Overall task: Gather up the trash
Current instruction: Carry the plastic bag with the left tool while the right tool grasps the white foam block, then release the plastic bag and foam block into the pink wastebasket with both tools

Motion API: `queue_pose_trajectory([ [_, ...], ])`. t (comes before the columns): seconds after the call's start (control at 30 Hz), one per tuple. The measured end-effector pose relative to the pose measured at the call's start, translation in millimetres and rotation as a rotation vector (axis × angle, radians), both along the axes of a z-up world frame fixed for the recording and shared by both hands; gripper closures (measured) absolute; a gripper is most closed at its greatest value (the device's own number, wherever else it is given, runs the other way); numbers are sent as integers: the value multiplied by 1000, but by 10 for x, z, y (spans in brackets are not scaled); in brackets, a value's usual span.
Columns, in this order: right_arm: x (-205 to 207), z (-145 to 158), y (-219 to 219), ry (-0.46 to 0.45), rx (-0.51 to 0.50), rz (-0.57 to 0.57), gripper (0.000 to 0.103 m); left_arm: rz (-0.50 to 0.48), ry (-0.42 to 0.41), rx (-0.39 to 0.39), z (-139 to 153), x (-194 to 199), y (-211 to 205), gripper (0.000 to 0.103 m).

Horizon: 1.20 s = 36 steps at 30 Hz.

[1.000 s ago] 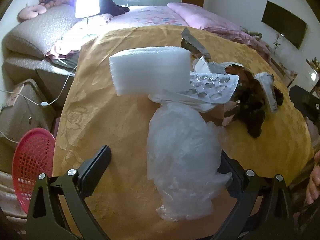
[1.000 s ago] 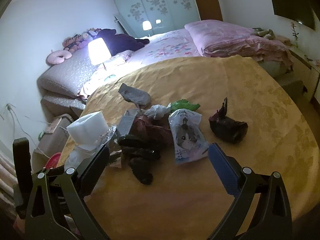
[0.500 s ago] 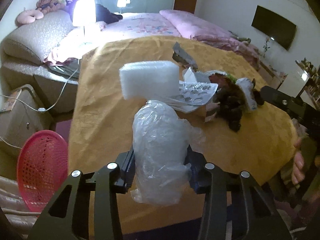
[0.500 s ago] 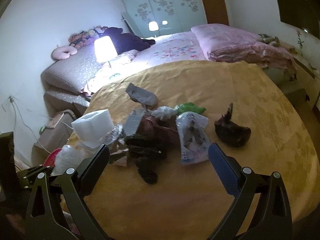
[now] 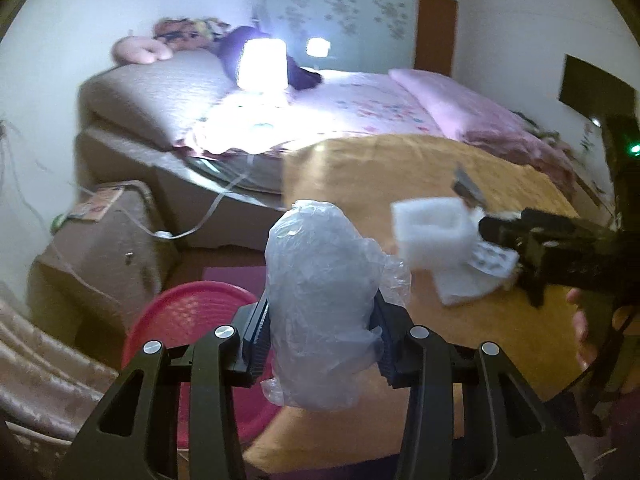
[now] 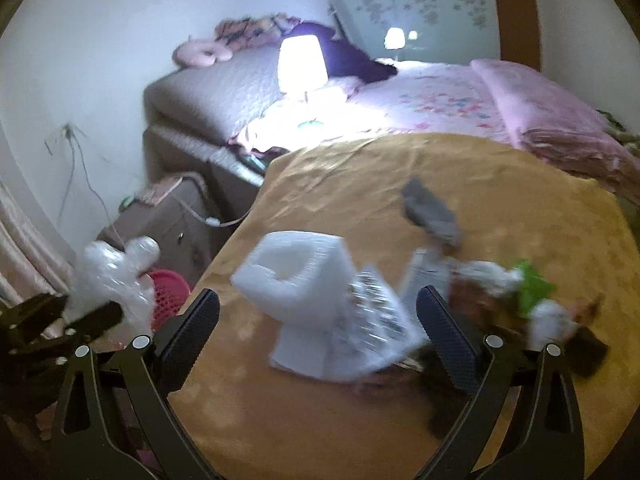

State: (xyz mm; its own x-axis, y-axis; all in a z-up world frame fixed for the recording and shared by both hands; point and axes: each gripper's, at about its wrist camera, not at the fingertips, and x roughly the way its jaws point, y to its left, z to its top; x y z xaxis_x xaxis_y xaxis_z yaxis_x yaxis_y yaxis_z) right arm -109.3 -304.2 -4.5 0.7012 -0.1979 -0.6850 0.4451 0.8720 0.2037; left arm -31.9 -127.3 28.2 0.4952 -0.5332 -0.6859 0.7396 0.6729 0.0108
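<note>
Left claw (image 5: 320,344) clamped on a crumpled clear plastic bag (image 5: 320,300), lifted off the tabletop (image 6: 340,420) and held above the red basket (image 5: 192,320) on the floor; not dropped in yet. Right claw (image 6: 318,320) wide apart and empty, aimed at the white foam block (image 6: 296,276) with a blister sheet (image 6: 372,312) just beside it. Most trash left to collect: foam, blister sheet, a grey wrapper (image 6: 432,212), a green packet (image 6: 532,288), dark scraps at the right. Both views blurred; basket inside mostly hidden by the bag, dark pieces hard to identify.
</note>
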Motion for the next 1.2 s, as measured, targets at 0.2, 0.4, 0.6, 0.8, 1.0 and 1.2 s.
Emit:
queue_pose_trajectory([
  [0.2,401,-208,54,59,13,-14,7,81,10,-9,-5,231,170,62],
  [0.4,649,-368,113,114,-13,-17,7,121,14,-11,-36,335,266,62],
  [0.6,722,-408,76,125,-76,-57,7,136,2,10,-89,366,278,62],
  [0.8,651,-409,12,87,-58,-71,18,161,-12,21,-116,402,328,62],
  [1.0,547,-259,99,36,-54,-43,18,202,-25,40,-83,479,394,62],
  [1.2,561,-150,359,9,-54,57,18,244,-7,54,-59,546,560,62],
])
